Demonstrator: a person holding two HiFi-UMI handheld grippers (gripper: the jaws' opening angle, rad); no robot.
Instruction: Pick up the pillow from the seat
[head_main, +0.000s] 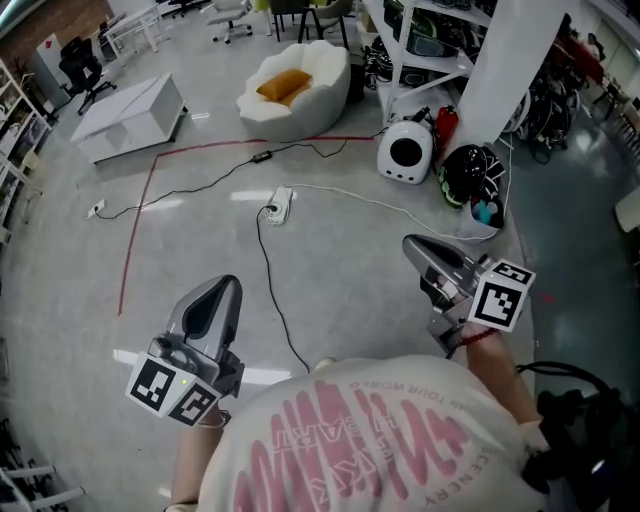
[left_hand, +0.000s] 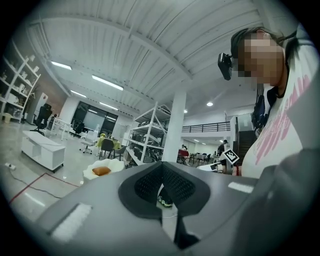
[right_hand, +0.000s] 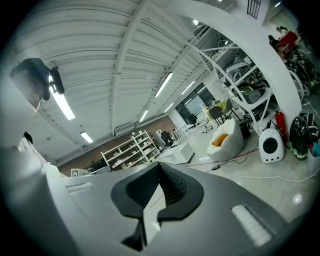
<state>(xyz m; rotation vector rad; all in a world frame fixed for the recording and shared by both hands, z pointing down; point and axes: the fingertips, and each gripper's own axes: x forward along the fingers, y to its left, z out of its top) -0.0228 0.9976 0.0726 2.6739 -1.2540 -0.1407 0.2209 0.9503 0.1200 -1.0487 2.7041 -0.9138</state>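
The orange fabric pillow (head_main: 283, 85) in the white scalloped seat (head_main: 322, 68) looks light and squashy, so pinch a corner. Both pairs of jaws, left gripper (head_main: 226, 287) and right gripper (head_main: 415, 247), are closed and empty.

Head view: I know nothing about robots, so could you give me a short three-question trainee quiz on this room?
1. True or false: the orange pillow lies in the white seat.
2. The left tongs and the right tongs are: A open; B shut and empty; C shut on the pillow.
3. Fill in: the floor line is coloured ___.
Key: 1 true; 2 B; 3 red.
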